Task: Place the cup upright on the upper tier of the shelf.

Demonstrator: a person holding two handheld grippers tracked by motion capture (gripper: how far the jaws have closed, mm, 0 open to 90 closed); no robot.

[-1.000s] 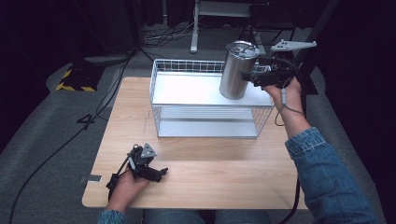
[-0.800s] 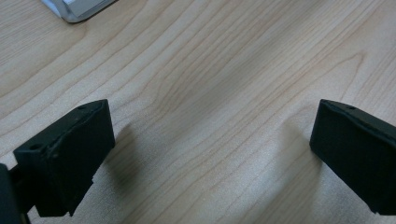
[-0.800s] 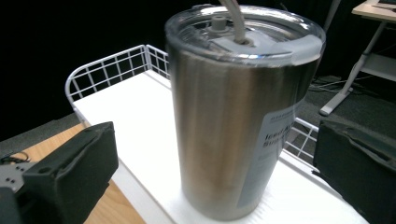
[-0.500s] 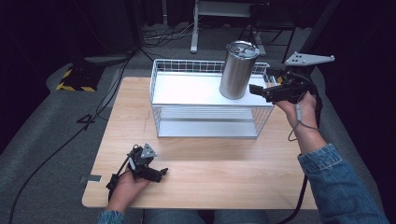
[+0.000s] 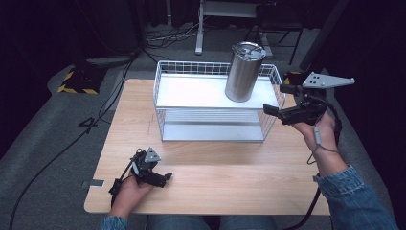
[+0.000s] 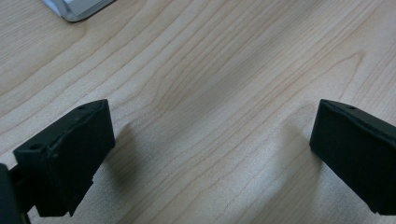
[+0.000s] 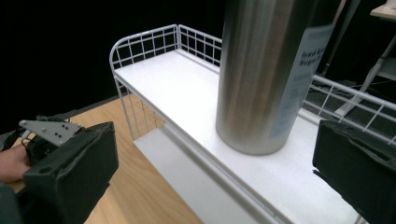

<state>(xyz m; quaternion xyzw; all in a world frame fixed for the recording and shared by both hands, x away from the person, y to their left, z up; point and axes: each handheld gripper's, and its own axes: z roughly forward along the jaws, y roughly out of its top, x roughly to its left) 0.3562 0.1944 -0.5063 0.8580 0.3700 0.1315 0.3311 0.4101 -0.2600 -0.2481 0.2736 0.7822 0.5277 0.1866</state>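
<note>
While upright on rack [image 5: 191,93], tumbler [image 5: 243,72] just beyond open right tool [image 5: 277,100].

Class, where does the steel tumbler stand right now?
In the high view the tumbler stands upright on the top shelf of the white wire rack, toward its right end, with the open right gripper just beside it.

A pale blue paper label [image 7: 306,74] is showing on the right side of the tall brushed-steel tumbler [image 7: 266,70], in the upper right of the right gripper view. Two lines of dark print are sitting near the label's top; the first seems to be reading "Iced A…", the second is starting with a "B", and the rest is running out of sight around the curve. Smaller print higher on the label is staying too blurred to read.
</note>
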